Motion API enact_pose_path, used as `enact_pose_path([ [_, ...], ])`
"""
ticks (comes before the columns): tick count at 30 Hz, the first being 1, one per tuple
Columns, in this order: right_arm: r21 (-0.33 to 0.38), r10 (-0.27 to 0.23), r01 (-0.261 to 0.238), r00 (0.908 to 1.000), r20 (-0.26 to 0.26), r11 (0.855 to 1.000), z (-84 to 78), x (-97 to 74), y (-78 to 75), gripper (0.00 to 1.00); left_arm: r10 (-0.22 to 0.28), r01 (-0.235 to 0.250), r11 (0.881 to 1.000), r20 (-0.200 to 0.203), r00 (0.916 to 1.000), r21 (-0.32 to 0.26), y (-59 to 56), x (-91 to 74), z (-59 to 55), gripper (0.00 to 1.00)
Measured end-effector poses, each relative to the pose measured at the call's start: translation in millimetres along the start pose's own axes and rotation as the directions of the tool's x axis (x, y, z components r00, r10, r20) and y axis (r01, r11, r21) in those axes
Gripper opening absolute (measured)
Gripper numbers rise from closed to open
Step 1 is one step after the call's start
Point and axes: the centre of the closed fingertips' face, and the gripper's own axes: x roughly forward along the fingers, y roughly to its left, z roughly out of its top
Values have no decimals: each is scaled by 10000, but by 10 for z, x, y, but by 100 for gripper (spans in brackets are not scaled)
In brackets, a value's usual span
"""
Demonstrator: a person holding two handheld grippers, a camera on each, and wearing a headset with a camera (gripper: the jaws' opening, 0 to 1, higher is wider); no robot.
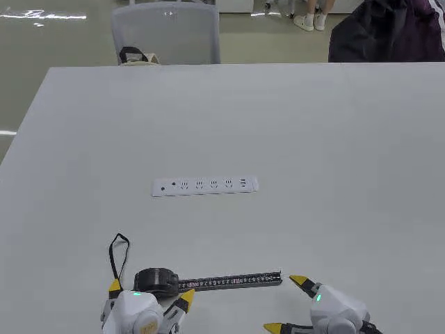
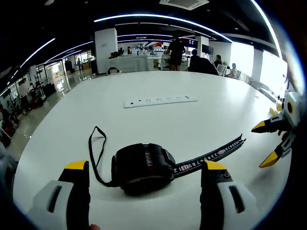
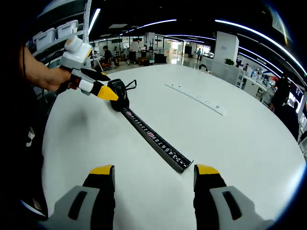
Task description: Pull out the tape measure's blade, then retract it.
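A black tape measure [image 1: 156,280] lies near the table's front edge, with a black wrist strap [image 1: 118,254] looping away from it. Its blade [image 1: 233,281] lies flat on the table, pulled out to the right. My left gripper [image 1: 151,291] is open, one yellow tip on each side of the case [image 2: 143,166], neither pressing on it. My right gripper [image 1: 286,304] is open just short of the blade's hooked end [image 3: 184,165], which lies between and slightly ahead of the two tips, untouched. In the right gripper view the blade [image 3: 153,139] runs back to the case [image 3: 118,95].
A white power strip [image 1: 205,185] lies across the middle of the white table [image 1: 348,139]. A grey chair [image 1: 167,33] stands behind the far edge, and a dark-clothed person [image 1: 389,31] sits at the far right corner.
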Motion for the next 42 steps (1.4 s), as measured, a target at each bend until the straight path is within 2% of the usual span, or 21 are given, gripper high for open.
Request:
enact_pose_path([
  [5,-207,240,-241,9997,-73,9995,-8,56,-36,65,184,-193,9979,-146,9997,-614,31,41,-34,95],
  [7,-273,340,-342,9994,-69,9990,4,76,-53,65,180,-198,9944,-183,9997,-1034,46,76,-45,95],
  [15,-653,707,-718,9973,-186,9953,-1,142,-130,61,295,-330,9862,-242,9993,-1621,90,169,-119,93],
  [21,-860,1091,-1112,9936,-282,9901,-31,182,-194,56,306,-388,9758,-413,9987,-2152,124,275,-223,85],
  [27,-1095,1327,-1363,9904,-398,9846,-63,219,-273,51,475,-574,9697,-470,9978,-2375,132,322,-253,87],
  [37,-1634,2137,-2245,9735,-810,9607,-116,290,-382,39,598,-683,9674,-425,9973,-2438,129,335,-230,81],
  [42,-1881,2652,-2794,9593,-971,9416,-128,317,-391,33,652,-713,9664,-330,9973,-2471,130,333,-211,79],
])
